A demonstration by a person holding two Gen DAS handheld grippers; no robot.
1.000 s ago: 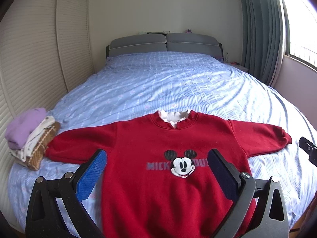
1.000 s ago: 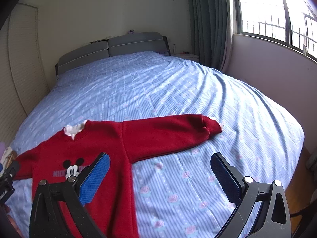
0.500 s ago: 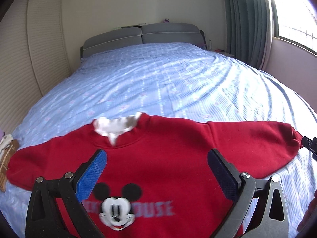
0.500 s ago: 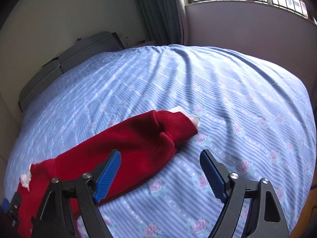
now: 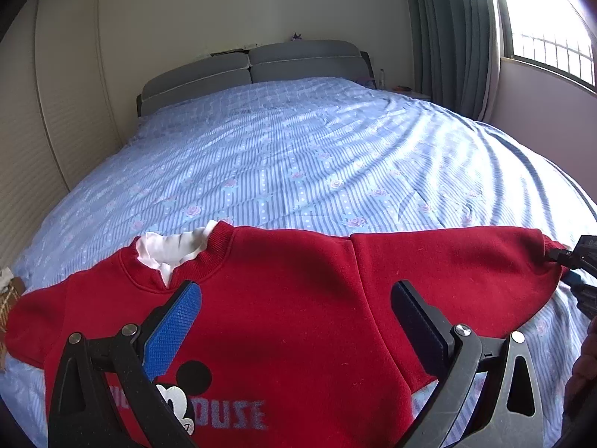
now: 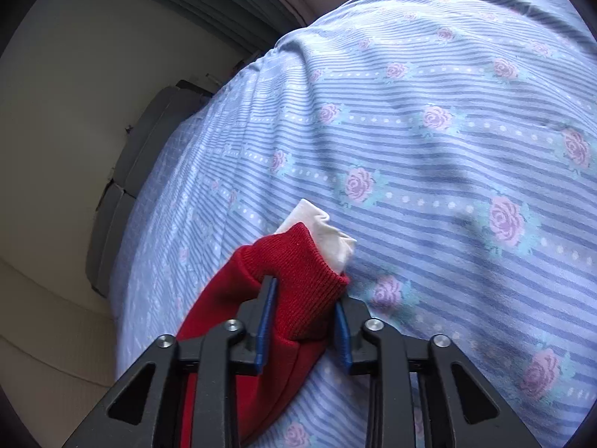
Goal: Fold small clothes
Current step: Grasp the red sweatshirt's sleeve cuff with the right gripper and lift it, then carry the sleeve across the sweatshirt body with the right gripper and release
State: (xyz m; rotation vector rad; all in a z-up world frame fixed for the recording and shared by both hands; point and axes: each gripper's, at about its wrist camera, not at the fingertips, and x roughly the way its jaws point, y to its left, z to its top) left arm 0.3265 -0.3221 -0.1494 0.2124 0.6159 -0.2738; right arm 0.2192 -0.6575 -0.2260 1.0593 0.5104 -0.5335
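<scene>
A red sweatshirt (image 5: 291, 261) with a cartoon mouse print and a white inner collar (image 5: 168, 246) lies face up, spread flat on the bed. My left gripper (image 5: 294, 293) hovers open over its chest, with nothing between the fingers. My right gripper (image 6: 304, 291) is at the end of the right sleeve. Its jaws are closing, and the blue pads pinch the red ribbed cuff (image 6: 298, 261) from both sides. A white inner cuff (image 6: 324, 231) pokes out past the red one. In the left wrist view the right gripper (image 5: 578, 265) shows at the sleeve's tip.
The bed (image 5: 298, 168) has a blue striped sheet with roses and runs back to a grey headboard (image 5: 253, 67). Wardrobe doors (image 5: 56, 93) stand on the left, a curtain (image 5: 447, 37) and window on the right. A basket edge (image 5: 7, 295) shows far left.
My right gripper dropped to the sleeve end, rolled over and closed from wide open onto the cuff. My left gripper moved right and closer over the sweatshirt; the clothes pile slid out of view.
</scene>
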